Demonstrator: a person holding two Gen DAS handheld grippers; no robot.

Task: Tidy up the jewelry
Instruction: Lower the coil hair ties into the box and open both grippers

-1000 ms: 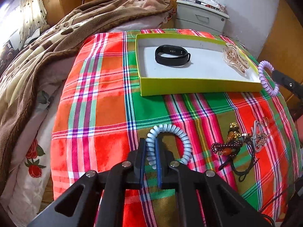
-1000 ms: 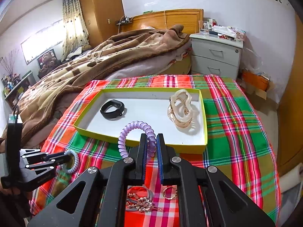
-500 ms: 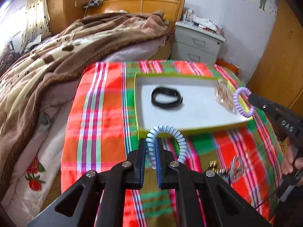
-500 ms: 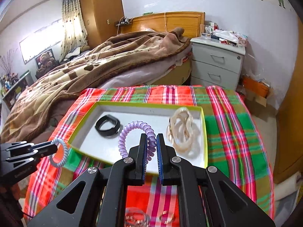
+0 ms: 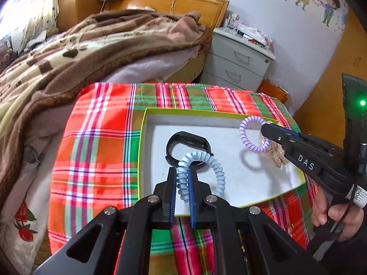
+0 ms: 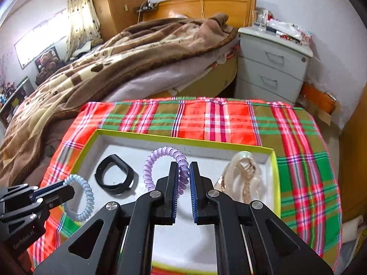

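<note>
My left gripper (image 5: 182, 178) is shut on a pale blue spiral hair tie (image 5: 214, 167), which hangs over the near left part of the tray (image 5: 263, 183), a white box with a yellow-green rim. My right gripper (image 6: 183, 171) is shut on a lilac spiral hair tie (image 6: 158, 158) above the tray's middle (image 6: 183, 143). Inside the tray lie a black wristband (image 5: 185, 142) (image 6: 114, 178) and a translucent peach hair claw (image 6: 243, 178) (image 5: 277, 158). Each view shows the other gripper: the right one (image 5: 266, 130) with the lilac tie (image 5: 246, 133), the left one (image 6: 66, 190) with the blue tie (image 6: 88, 201).
The tray sits on a red and green plaid cloth (image 5: 96, 151) over a small table. Behind are a bed with a brown blanket (image 6: 114, 52), a grey nightstand (image 6: 273, 68) and a wooden wardrobe. A person's hand (image 5: 332, 213) grips the right tool.
Both grippers have moved forward from the front of the table to over the tray, each carrying its hair tie. The loose jewelry on the cloth has dropped out of view.
</note>
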